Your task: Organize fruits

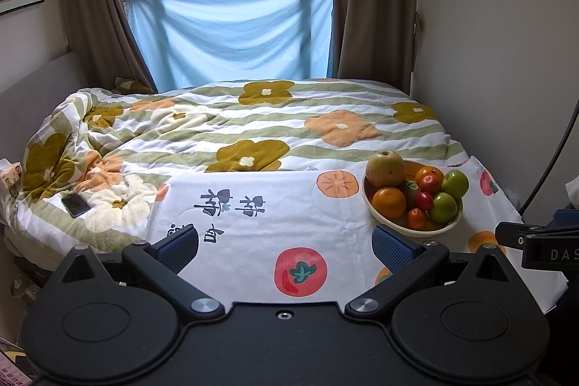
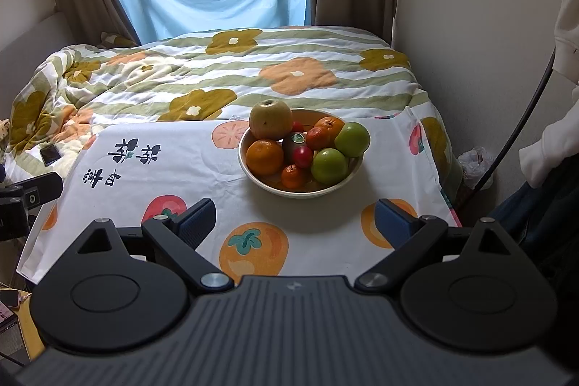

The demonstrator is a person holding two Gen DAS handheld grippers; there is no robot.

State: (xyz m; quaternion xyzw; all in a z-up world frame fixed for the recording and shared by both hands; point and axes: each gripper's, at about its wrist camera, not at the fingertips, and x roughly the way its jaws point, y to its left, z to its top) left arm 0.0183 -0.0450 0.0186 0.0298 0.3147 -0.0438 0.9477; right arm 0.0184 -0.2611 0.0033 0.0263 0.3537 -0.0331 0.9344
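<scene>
A cream bowl (image 2: pixel 258 185) (image 1: pixel 398 225) full of fruit sits on a white fruit-print cloth (image 2: pixel 152 183) (image 1: pixel 253 227). In it lie a large yellow pear (image 2: pixel 270 119) (image 1: pixel 385 168), oranges (image 2: pixel 264 157), two green apples (image 2: pixel 328 165), a kiwi (image 2: pixel 294 143) and small red fruits (image 2: pixel 303 156). My right gripper (image 2: pixel 295 225) is open, short of the bowl, with nothing between its fingers. My left gripper (image 1: pixel 286 245) is open over the cloth, left of the bowl, and holds nothing. The right gripper's tip (image 1: pixel 521 239) shows at the left wrist view's right edge.
The cloth lies over a bed with a flowered quilt (image 1: pixel 231 125). A dark phone (image 1: pixel 75 205) rests on the quilt at left. A wall (image 2: pixel 470 24) runs close along the right. A person's white sleeve (image 2: pixel 553 147) and a black cable (image 2: pixel 521 122) are at right.
</scene>
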